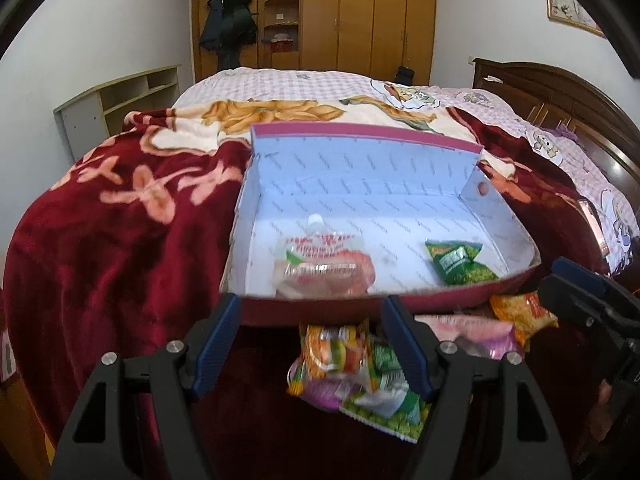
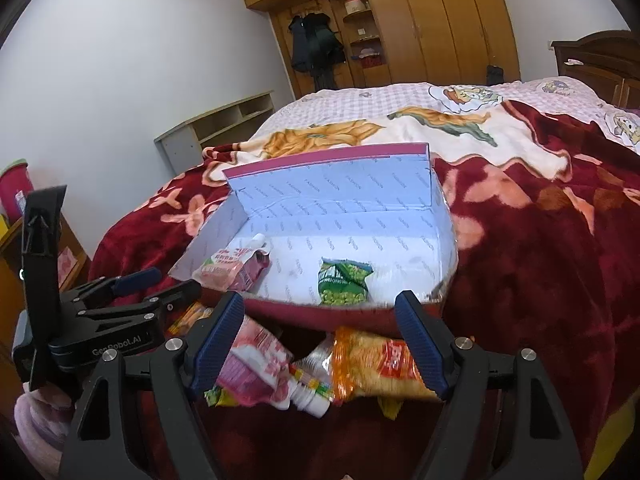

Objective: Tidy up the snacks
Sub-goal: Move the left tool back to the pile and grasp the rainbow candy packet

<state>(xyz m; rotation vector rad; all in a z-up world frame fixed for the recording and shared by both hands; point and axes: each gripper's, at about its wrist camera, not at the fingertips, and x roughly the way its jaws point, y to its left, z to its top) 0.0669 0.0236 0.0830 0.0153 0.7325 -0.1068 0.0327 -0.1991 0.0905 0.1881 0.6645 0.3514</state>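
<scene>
both the left gripper [image 1: 312,344] and right gripper [image 2: 320,340] gape wide and empty over the heaped packets [image 2: 304,368], so a grab could pinch two together or nudge the box [image 2: 344,312].

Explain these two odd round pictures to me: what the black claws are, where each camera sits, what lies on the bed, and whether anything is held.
No robot here: a person holds a two-finger claw in each hand, with a wide-angle camera on each looking along its fingers. One picture comes from the left gripper, the other from the right gripper. Both are open and hold nothing. On the red blanket lies an open box holding a spouted pouch and a green pea packet. More snack packets are piled in front of it.
</scene>
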